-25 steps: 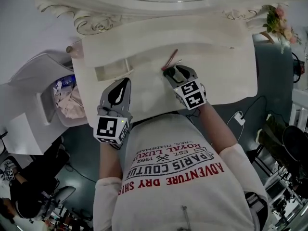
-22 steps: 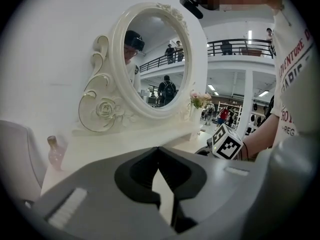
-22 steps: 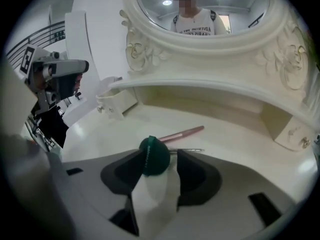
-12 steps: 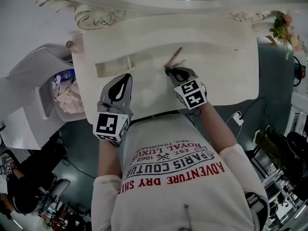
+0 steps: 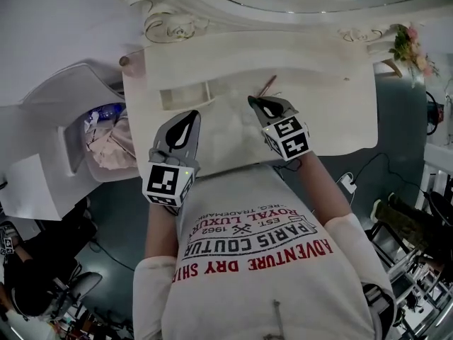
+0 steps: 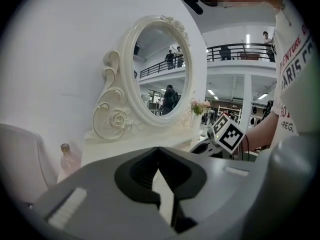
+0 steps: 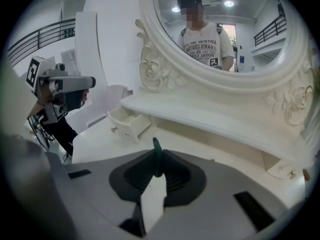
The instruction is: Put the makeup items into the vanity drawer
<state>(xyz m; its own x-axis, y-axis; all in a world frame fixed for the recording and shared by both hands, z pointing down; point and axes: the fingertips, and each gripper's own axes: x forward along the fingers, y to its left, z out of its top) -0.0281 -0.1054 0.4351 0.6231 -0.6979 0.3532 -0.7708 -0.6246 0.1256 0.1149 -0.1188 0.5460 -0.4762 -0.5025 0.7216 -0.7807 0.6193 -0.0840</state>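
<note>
Pencil [image 5: 268, 85] lifted (slightly); right gripper [image 5: 255, 102] just closed on it.

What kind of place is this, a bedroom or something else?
Probably a mock bedroom corner inside a big hall: a white dressing table with an ornate oval mirror and open drawer, yet a railed balcony with people shows beyond.

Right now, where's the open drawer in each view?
Head view: drawer upper left of centre, on the vanity's left side.
Left gripper view: not in it.
Right gripper view: left of centre, below the shelf.
Shared landmark: the mirror, in all three.
</note>
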